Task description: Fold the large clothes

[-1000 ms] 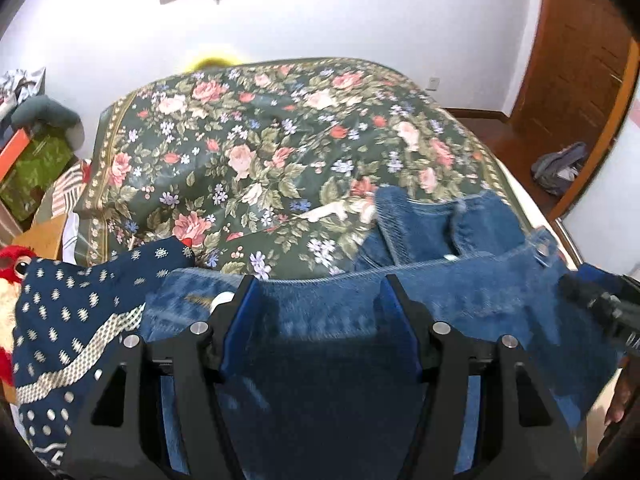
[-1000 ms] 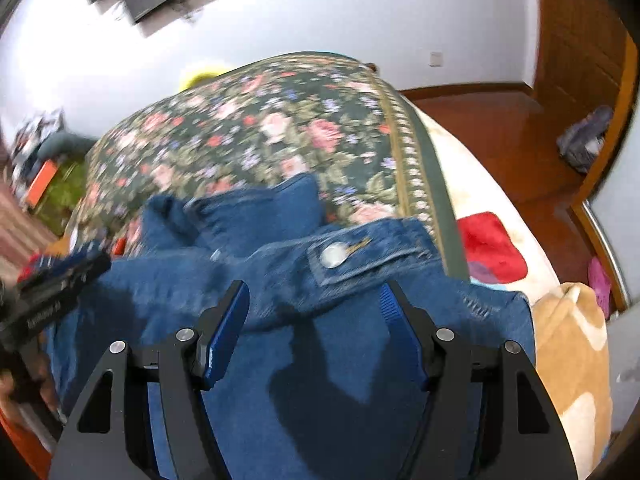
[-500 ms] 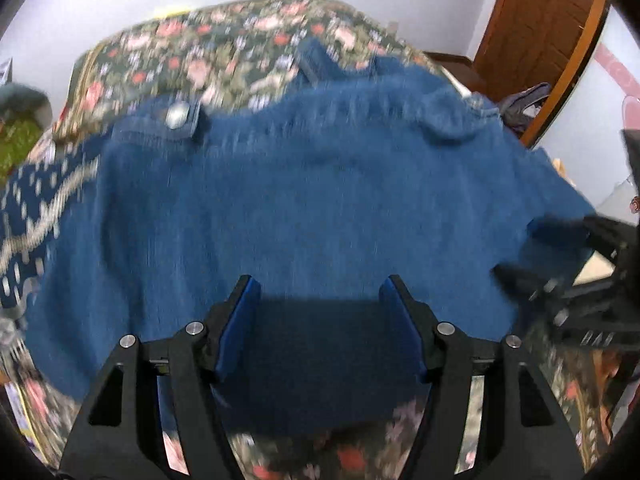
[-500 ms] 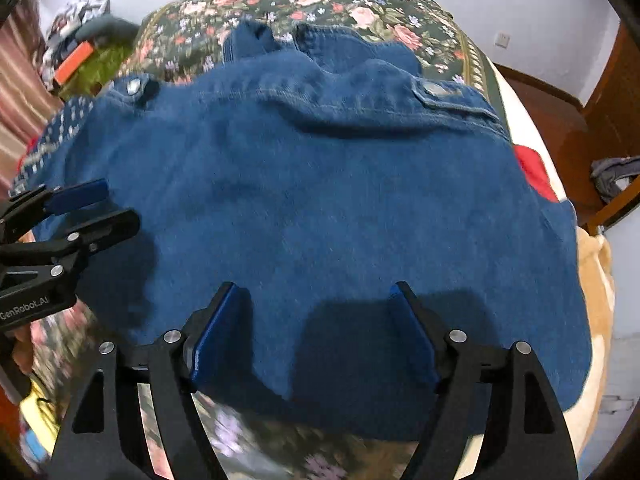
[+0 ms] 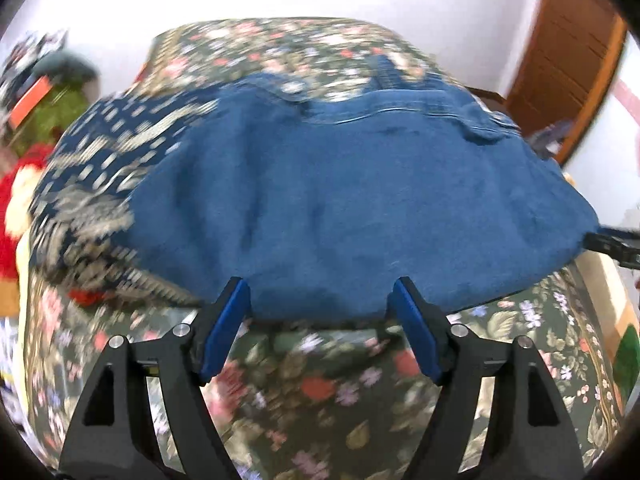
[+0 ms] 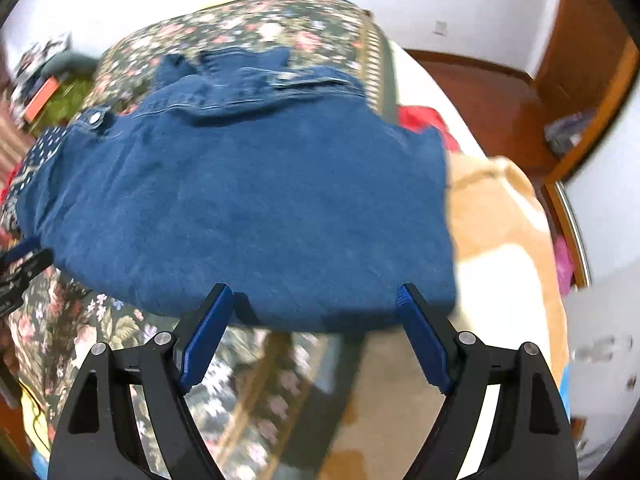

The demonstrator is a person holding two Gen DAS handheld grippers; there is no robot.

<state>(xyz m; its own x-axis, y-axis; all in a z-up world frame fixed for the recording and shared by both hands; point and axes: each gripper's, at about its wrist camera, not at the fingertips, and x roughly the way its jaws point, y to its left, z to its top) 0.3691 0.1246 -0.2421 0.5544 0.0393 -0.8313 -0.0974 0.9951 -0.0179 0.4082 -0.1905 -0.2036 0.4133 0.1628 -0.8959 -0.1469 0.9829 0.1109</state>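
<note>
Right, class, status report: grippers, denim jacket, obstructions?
Left gripper and right gripper open, empty. Denim jacket flat on floral bedspread. Dotted navy garment partly underneath.

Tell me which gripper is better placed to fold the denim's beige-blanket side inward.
Right. The right gripper, open, sits at the denim jacket near that edge; the left gripper is nearer the dotted garment.
</note>
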